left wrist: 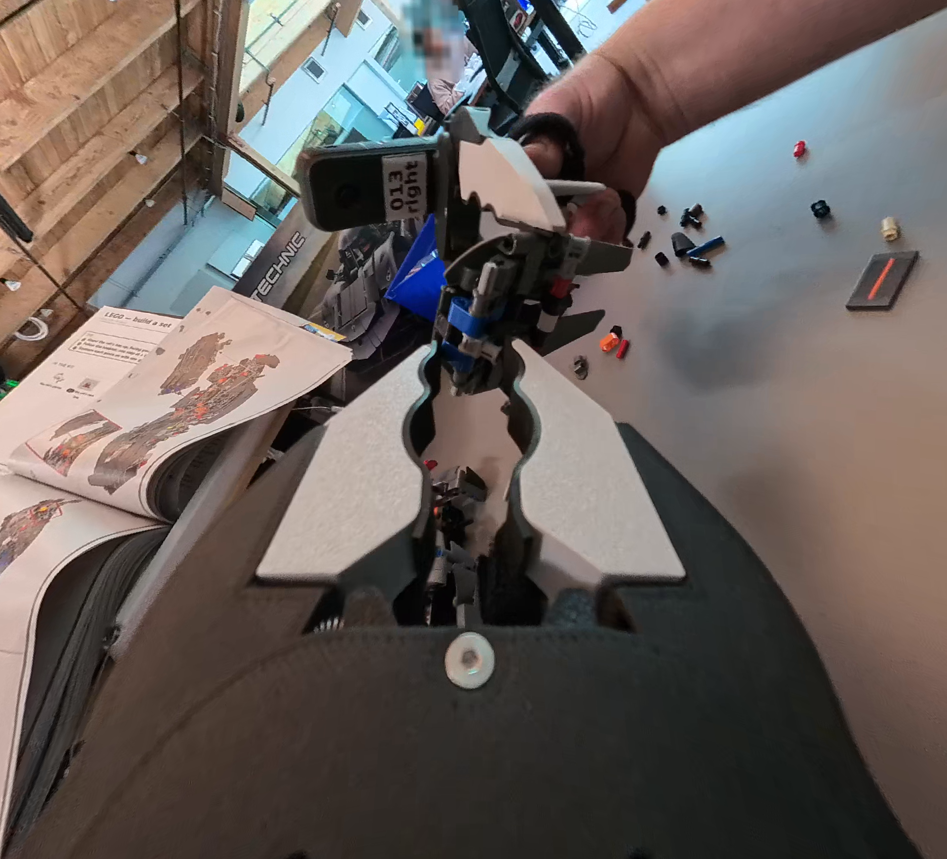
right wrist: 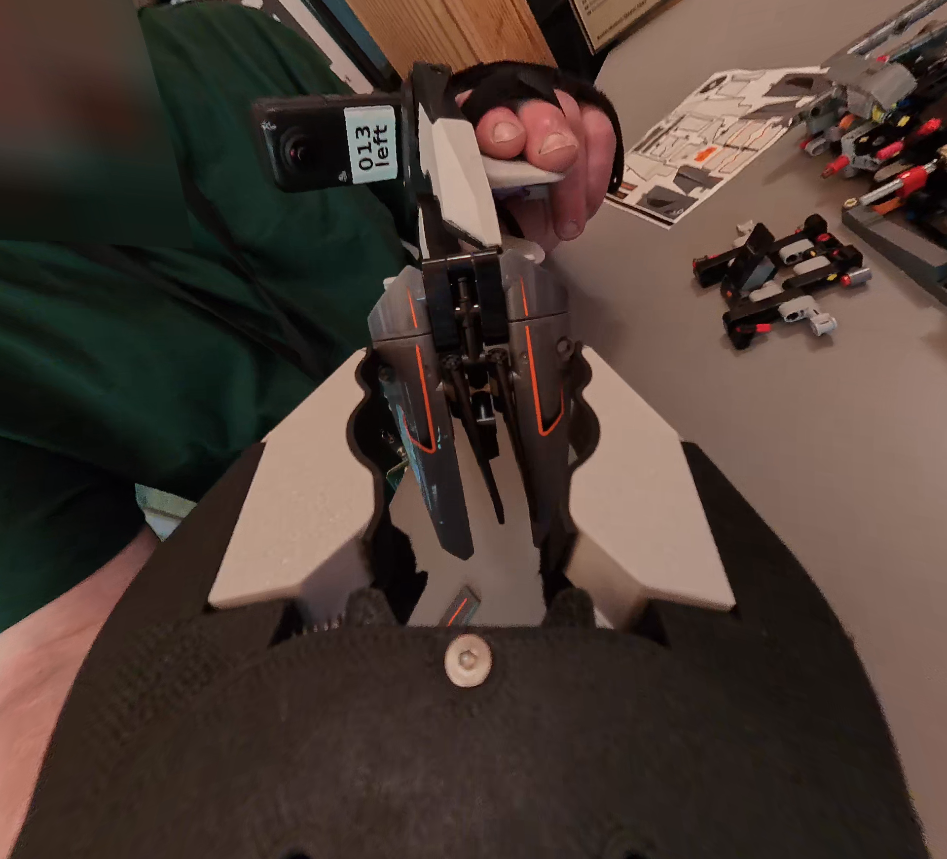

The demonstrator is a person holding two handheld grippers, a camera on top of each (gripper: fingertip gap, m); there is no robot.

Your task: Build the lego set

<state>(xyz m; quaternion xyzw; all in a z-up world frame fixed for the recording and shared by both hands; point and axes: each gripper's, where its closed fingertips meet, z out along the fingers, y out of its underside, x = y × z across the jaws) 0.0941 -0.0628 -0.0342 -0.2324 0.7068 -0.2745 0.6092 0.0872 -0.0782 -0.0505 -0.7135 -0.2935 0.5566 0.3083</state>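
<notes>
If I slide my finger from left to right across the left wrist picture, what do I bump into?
Open instruction booklet → lego model pinched between both claws → little orange and red pieces → dark tile with an orange stripe.

Each wrist camera looked forward along its own fingers, tilted, very close. Both faced each other across the lego assembly (left wrist: 492, 311), sharing it, the grey table (left wrist: 768, 373) and the opposite gripper.
</notes>
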